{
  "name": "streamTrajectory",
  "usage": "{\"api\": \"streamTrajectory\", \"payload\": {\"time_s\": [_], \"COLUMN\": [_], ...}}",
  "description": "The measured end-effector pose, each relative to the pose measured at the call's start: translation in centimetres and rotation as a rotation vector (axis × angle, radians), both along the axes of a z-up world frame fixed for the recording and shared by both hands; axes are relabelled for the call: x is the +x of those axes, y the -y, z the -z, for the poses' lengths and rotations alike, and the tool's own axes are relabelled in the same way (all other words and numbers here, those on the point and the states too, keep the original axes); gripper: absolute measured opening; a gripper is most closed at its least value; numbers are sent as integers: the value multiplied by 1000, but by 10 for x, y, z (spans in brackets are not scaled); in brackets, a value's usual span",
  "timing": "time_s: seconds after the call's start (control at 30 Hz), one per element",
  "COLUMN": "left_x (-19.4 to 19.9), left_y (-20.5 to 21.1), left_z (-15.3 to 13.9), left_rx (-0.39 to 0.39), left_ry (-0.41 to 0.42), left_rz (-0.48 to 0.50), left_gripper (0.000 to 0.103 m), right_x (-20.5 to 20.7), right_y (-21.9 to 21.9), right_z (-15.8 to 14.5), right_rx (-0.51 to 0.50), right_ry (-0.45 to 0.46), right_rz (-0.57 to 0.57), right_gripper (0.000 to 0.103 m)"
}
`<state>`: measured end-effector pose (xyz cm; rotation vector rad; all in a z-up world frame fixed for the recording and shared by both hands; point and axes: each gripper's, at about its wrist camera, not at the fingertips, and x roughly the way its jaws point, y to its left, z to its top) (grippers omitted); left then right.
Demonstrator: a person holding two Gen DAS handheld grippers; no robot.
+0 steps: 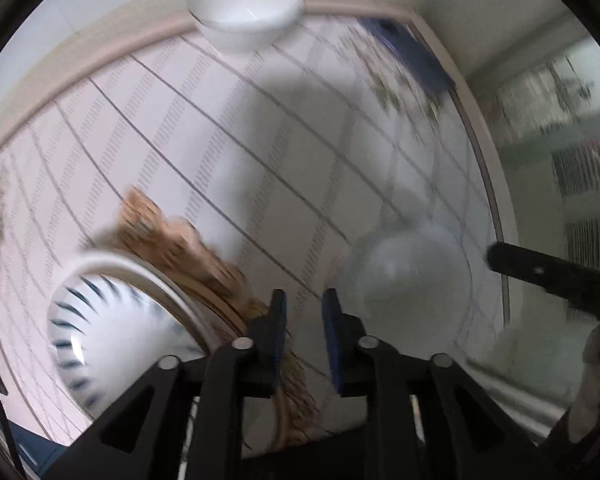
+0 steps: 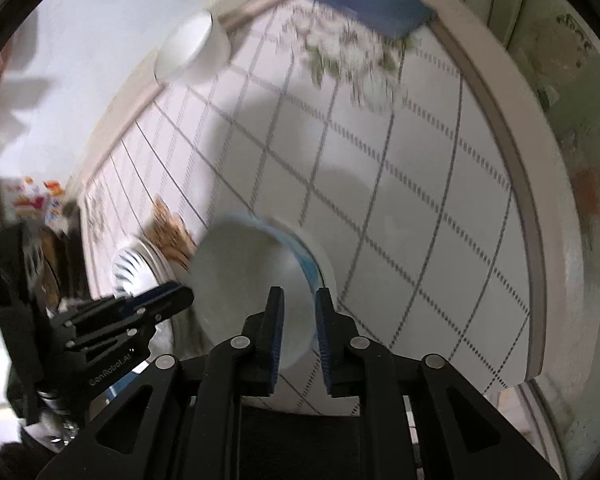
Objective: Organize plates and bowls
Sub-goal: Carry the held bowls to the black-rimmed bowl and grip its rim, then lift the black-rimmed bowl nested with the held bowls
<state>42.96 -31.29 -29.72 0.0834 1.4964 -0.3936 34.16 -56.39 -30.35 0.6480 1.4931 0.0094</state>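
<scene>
My right gripper [image 2: 298,300] is shut on the rim of a white bowl with a blue band [image 2: 252,276] and holds it tilted over the table; the same bowl shows blurred in the left wrist view [image 1: 404,276]. My left gripper [image 1: 304,300] is open and empty, its jaws a narrow gap apart, just right of a blue-striped white bowl [image 1: 104,332] that sits in a white plate on a woven mat [image 1: 172,240]. A plain white bowl [image 1: 246,12] stands at the table's far edge, also in the right wrist view [image 2: 192,48].
A checked tablecloth [image 2: 400,184] with a flower print covers the table. A dark blue box [image 2: 374,4] lies at the far corner. The left gripper's body [image 2: 112,320] is close to the held bowl. Window and furniture lie beyond the table's right edge.
</scene>
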Motion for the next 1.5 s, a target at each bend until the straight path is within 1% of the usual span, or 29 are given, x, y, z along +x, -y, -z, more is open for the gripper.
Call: {"api": "streamTrajectory", "payload": {"time_s": [0.03, 0.07, 0.1, 0.13, 0.17, 0.27, 0.37, 0.43, 0.5, 0.6, 0.73, 0.87, 0.93, 0.97, 1.0, 1.07, 1.1, 1.17, 1.27, 1.43, 1.5], "left_x": [11, 26, 43, 57, 79, 124, 167, 190, 211, 233, 250, 258, 259, 260, 259, 256, 255, 253, 248, 239, 236], "left_y": [-7, -14, -21, -27, -34, -47, -56, -61, -63, -58, -48, -36, -32, -30, -28, -24, -22, -18, -13, -13, -13], "left_z": [-3, -5, -4, -3, -2, 3, 9, 14, 19, 30, 48, 64, 67, 70, 71, 70, 69, 66, 64, 50, 45], "left_rx": [-11, -29, -45, -58, -76, -78, -124, -157, -193, -212, -220, -181, -151, -140, -133, -121, -105, -81, -72, -60, -55], "left_ry": [16, 22, 15, 6, 3, 12, -10, -29, -44, -66, -106, -126, -123, -116, -109, -95, -78, -55, -42, -3, 9], "left_rz": [-38, -82, -126, -160, -212, -308, -382, -417, -440, -442, -426, -389, -381, -375, -363, -331, -320, -306, -299, -270, -263], "left_gripper": [24, 25, 25, 25, 25, 25, 25, 25, 25, 25, 25, 25, 25, 24, 17, 12, 12, 12, 12, 12, 12], "right_x": [6, 17, 29, 38, 55, 98, 144, 176, 204, 237, 262, 277, 283, 288, 290, 295, 295, 300, 307, 300, 297], "right_y": [3, 7, 9, 10, 10, 10, 9, 8, 9, 12, 12, 8, 4, 2, -1, -7, -10, -20, -36, -41, -39], "right_z": [-4, -10, -15, -17, -19, -17, -7, 3, 17, 38, 56, 69, 73, 76, 77, 78, 78, 77, 75, 70, 63], "right_rx": [10, 32, 48, 54, 61, 104, 147, 155, 158, 169, 159, 158, 152, 146, 138, 118, 112, 74, 47, 38, 29], "right_ry": [12, 41, 72, 90, 115, 161, 183, 200, 186, 156, 134, 108, 106, 104, 100, 98, 101, 108, 113, 112, 117], "right_rz": [11, 22, 28, 32, 36, 57, 88, 104, 119, 140, 128, 106, 90, 80, 74, 52, 45, 18, 5, -2, -5], "right_gripper": [36, 43, 46, 47, 47, 47, 47, 47, 47, 47, 47, 46, 42, 32, 22, 15, 15, 14, 14, 14, 14]}}
